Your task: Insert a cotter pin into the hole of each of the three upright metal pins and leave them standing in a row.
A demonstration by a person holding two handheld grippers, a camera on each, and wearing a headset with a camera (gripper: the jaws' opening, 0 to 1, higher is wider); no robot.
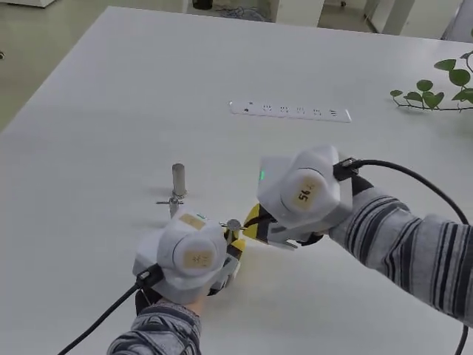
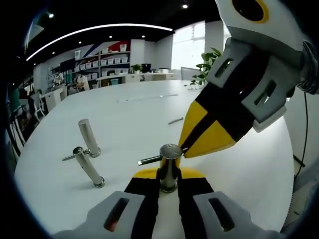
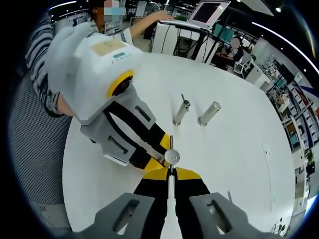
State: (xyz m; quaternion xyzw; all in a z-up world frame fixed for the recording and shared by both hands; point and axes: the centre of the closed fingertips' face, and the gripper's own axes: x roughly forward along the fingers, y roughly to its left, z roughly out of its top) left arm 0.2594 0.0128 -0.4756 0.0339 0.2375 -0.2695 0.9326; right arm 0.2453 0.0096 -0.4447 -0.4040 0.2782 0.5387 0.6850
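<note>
So, the left tongs (image 2: 168, 180) are clamped on an upright metal pin (image 2: 169, 162) at the lower middle of their view, and the right tongs (image 3: 171, 175) pinch the cotter pin (image 2: 149, 160) poking through its top.

The head view looked steeply down from close above the white table (image 1: 89, 133). The left gripper view sat low, just behind the clamped metal pin (image 2: 169, 167), facing across the table; the right gripper view faced down onto it, all three sharing that pin.
</note>
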